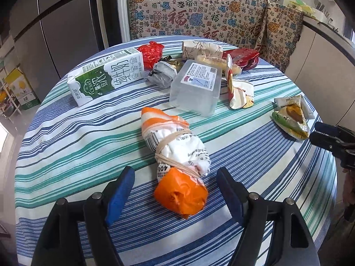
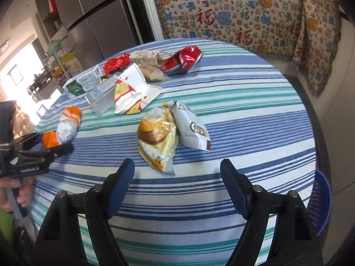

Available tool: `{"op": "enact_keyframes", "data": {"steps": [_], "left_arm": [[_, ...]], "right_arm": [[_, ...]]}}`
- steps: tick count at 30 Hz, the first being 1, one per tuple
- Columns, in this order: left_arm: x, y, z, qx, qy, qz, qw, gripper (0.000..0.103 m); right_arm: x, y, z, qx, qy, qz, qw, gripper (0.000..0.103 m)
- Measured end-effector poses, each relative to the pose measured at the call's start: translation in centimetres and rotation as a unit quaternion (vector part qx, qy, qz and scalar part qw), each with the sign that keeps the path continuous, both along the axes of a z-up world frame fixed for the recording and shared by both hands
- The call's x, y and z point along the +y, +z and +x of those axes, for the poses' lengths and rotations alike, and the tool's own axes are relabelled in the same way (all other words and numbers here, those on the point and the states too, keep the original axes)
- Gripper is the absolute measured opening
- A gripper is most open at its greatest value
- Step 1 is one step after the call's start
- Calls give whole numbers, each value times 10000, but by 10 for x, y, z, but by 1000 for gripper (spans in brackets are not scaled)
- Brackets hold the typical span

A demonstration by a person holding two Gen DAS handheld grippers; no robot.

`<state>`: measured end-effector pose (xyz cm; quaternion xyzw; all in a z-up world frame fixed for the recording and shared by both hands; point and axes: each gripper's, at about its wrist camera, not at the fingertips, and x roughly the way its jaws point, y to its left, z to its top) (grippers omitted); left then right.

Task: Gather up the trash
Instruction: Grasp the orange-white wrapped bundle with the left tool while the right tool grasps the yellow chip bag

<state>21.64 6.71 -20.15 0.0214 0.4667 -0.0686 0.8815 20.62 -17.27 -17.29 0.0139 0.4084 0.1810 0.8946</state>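
Left gripper (image 1: 175, 190): jaws stood wide, straddling the orange end of the rubber-banded bag bundle (image 1: 177, 155) – the pads were clear of it on both sides.
Right gripper (image 2: 177, 177): jaws stood wide and empty, just short of the yellow snack packet (image 2: 156, 137) and the white wrapper (image 2: 192, 128) touching it.
Trash: on the round striped bench (image 2: 244, 115); farther off lay the milk carton (image 1: 106, 75), clear plastic box (image 1: 196, 86), red bags and a paper cup, bunched together.
Hard to make out: print on most wrappers; small items behind the box overlapped one another.
Cut off: a blue basket (image 2: 321, 201) at the bench's right edge – only partly in frame.
Open room: bare cloth lay near and right of the packets, up to the bench's rim.
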Motion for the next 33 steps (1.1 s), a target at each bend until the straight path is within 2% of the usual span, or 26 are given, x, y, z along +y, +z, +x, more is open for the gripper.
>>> {"op": "enact_keyframes", "data": {"steps": [2,4,6,9,13,17,19,23,29,30,31,32,33], "left_arm": [[0,1,-4,1,8,-80,10000,78],[4,4,-9,-10,-3,-516,9987,78],[6,8,-10,-99,35,-801,9967,78],[1,11,-3,-137,105,-624,9979,78],[1,4,13,34,305,-245,9992,78],[13,-1,15,99,353,115,9993,78],[19,-1,15,115,321,84,9994,78],[22,1,15,80,109,-305,9994,78],[8,1,21,52,6,-157,9999,78],[8,2,21,20,8,-131,9999,78],[8,3,21,-18,3,-134,9999,78],[8,4,21,-52,-18,-163,9999,77],[8,5,19,-82,-37,-187,9998,72]], "right_arm": [[-2,8,0,-203,12,-24,9998,86],[3,17,2,-484,70,-50,9988,94],[10,21,10,-677,243,-100,9974,96],[25,15,29,-628,508,-287,9963,95],[32,-6,48,26,687,-191,9974,88],[29,-16,49,426,852,-55,9954,82],[24,-12,45,377,803,-80,9960,83],[15,0,38,25,644,-226,9977,92],[37,6,35,-220,1028,-357,9938,92],[42,4,37,-173,1044,-423,9935,87],[46,0,39,-76,1052,-474,9933,66],[48,-4,41,3,976,-593,9935,58],[46,-4,41,10,914,-572,9942,47]]}}
